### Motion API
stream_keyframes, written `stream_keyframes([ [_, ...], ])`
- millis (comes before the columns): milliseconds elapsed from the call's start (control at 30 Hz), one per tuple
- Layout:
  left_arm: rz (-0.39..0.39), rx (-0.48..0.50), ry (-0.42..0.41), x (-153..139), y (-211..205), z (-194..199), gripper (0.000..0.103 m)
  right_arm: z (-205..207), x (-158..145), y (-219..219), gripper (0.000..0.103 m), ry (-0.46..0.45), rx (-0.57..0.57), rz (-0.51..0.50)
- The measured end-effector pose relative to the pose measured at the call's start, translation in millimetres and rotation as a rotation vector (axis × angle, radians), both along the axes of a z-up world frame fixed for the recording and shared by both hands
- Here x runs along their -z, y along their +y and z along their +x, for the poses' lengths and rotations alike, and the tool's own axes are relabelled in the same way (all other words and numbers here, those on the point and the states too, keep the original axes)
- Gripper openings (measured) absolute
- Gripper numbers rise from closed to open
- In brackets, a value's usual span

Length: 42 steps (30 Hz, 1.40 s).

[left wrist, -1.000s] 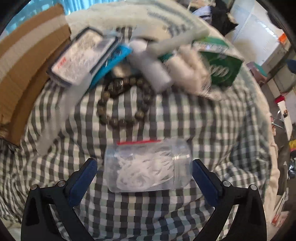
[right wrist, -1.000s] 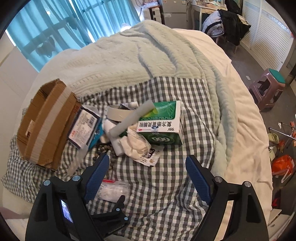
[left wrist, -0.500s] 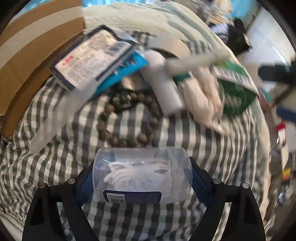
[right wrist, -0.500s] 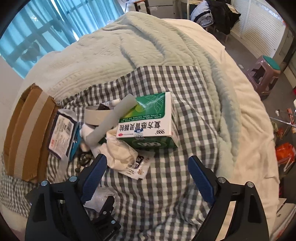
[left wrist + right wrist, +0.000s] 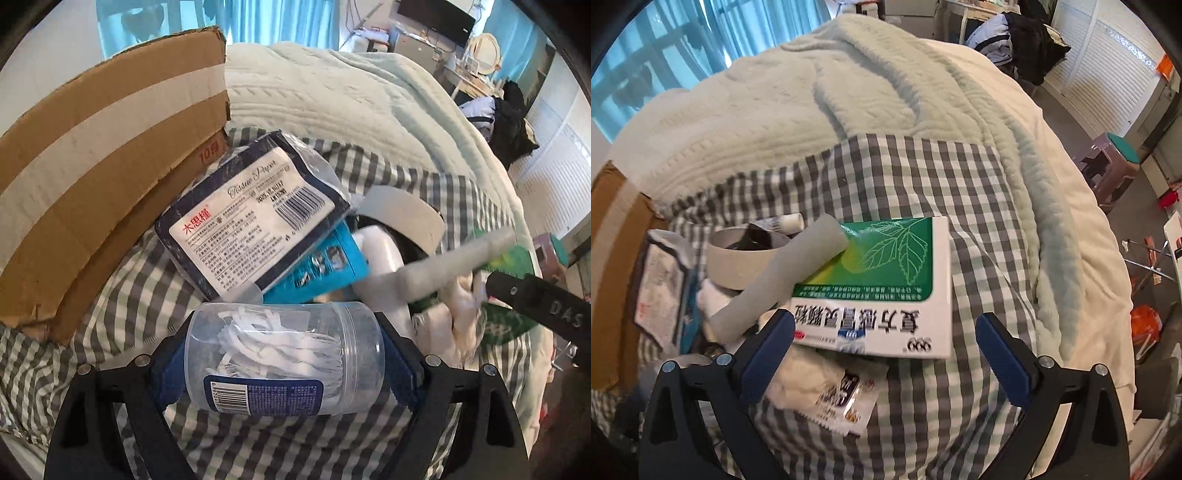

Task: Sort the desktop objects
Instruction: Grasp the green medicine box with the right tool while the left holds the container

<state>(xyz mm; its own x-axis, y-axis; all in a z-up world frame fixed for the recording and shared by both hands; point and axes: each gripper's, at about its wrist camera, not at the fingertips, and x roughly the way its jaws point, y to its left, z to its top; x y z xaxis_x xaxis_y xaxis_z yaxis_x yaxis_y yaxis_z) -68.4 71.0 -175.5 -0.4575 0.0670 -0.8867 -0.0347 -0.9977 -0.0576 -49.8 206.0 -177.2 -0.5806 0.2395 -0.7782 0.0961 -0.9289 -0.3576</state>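
The left tool [image 5: 284, 363] gripped the floss-pick jar [image 5: 284, 354] beside the cardboard box [image 5: 92, 166], while the right tool [image 5: 882, 347], jaws opening and empty, should straddle the green medicine box [image 5: 886, 280] squarely on the bed.

From my right gripper's [image 5: 884, 354] view, the cardboard box [image 5: 613, 258] is cut off at the left edge, the tissue pack [image 5: 659, 284] beside it blurred, its print unreadable.
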Motion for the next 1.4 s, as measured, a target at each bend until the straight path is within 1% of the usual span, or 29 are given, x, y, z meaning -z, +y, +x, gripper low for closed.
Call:
stream_keyframes([
  [133, 0.003, 0.028, 0.009, -3, 8, -5, 0.089, -8, 2, -2, 0.1, 0.014, 0.005, 0.002],
  [200, 0.0, 0.045, 0.019, -5, 15, -10, 0.089, -11, 4, -4, 0.1, 0.006, 0.003, 0.003],
  [333, -0.038, 0.073, 0.047, -9, 18, -15, 0.089, -11, 9, -12, 0.1, -0.005, -0.004, 0.038],
  [400, -0.035, 0.067, 0.041, -10, 16, -18, 0.089, -10, 11, -16, 0.1, -0.003, -0.001, 0.07],
  [500, -0.016, 0.053, 0.048, -12, 11, -20, 0.089, -10, 10, -10, 0.101, -0.013, 0.033, 0.038],
  [600, -0.028, 0.06, 0.062, -15, 10, -22, 0.089, -9, 7, -4, 0.101, -0.009, 0.041, 0.026],
  [767, -0.014, 0.062, 0.06, -17, 10, -24, 0.089, -7, 2, -3, 0.101, 0.023, 0.041, 0.072],
  [967, -0.012, 0.07, 0.05, -16, 10, -24, 0.089, -13, 10, -5, 0.103, -0.007, 0.055, 0.043],
  [1067, -0.013, 0.069, 0.037, -13, 10, -25, 0.089, -20, 17, -4, 0.103, -0.07, 0.032, 0.02],
  [1167, -0.012, 0.067, 0.032, -12, 8, -26, 0.089, -22, 9, 1, 0.101, -0.072, 0.052, 0.028],
  [1233, -0.009, 0.066, 0.03, -12, 7, -27, 0.089, -19, 2, 5, 0.093, -0.08, 0.05, 0.0],
  [1267, -0.009, 0.065, 0.029, -11, 6, -28, 0.089, -18, -1, 7, 0.085, -0.078, 0.057, -0.012],
  [1300, -0.01, 0.061, 0.026, -10, 5, -28, 0.089, -15, -6, 9, 0.073, -0.065, 0.067, -0.023],
  [1367, -0.007, 0.056, 0.02, -9, 4, -29, 0.089, -14, -12, 12, 0.065, -0.056, 0.078, -0.03],
  [1400, -0.005, 0.056, 0.019, -9, 4, -29, 0.089, -14, -14, 13, 0.065, -0.05, 0.082, -0.019],
])
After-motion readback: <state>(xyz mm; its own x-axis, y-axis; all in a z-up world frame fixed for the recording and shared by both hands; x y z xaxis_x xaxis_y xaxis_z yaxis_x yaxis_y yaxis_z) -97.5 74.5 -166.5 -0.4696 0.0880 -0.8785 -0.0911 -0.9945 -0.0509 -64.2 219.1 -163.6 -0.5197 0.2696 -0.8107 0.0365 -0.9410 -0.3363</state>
